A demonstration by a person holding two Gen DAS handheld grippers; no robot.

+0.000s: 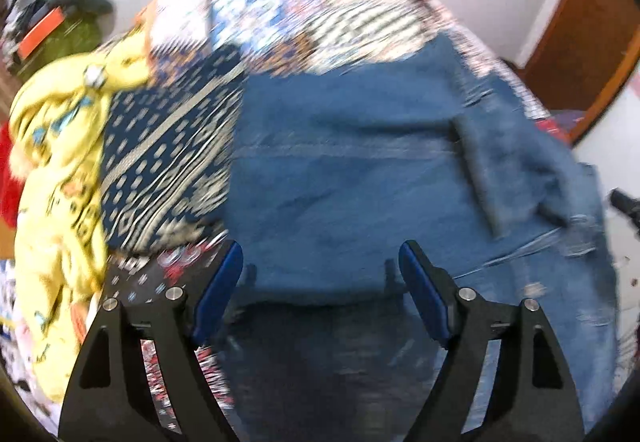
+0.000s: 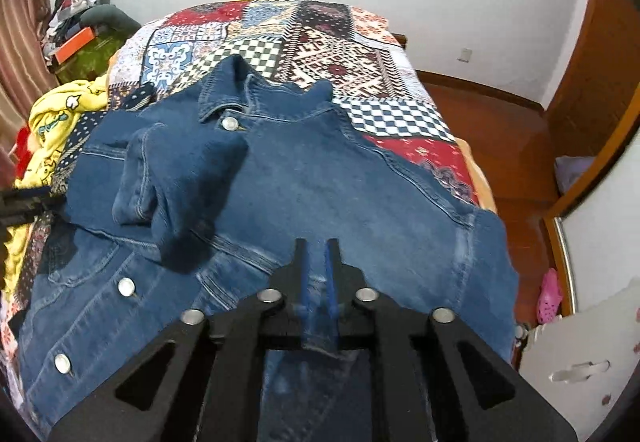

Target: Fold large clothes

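A blue denim jacket [image 2: 320, 178] lies spread on the patchwork bedspread [image 2: 320, 42], collar toward the far end, with one sleeve [image 2: 176, 178] folded over its front. My right gripper [image 2: 318, 246] is shut on a fold of the jacket's denim near its lower edge. In the blurred left wrist view, my left gripper [image 1: 320, 258] is open and empty just over the jacket [image 1: 340, 182] near its edge. The left gripper also shows at the left edge of the right wrist view [image 2: 24, 202].
A yellow printed garment [image 1: 60, 182] and red cloth lie heaped on the bed's left side. A cluttered green shelf with an orange box [image 2: 76, 42] stands at the back left. Wooden floor [image 2: 500, 130] and a door are to the right, with a pink shoe [image 2: 550, 296].
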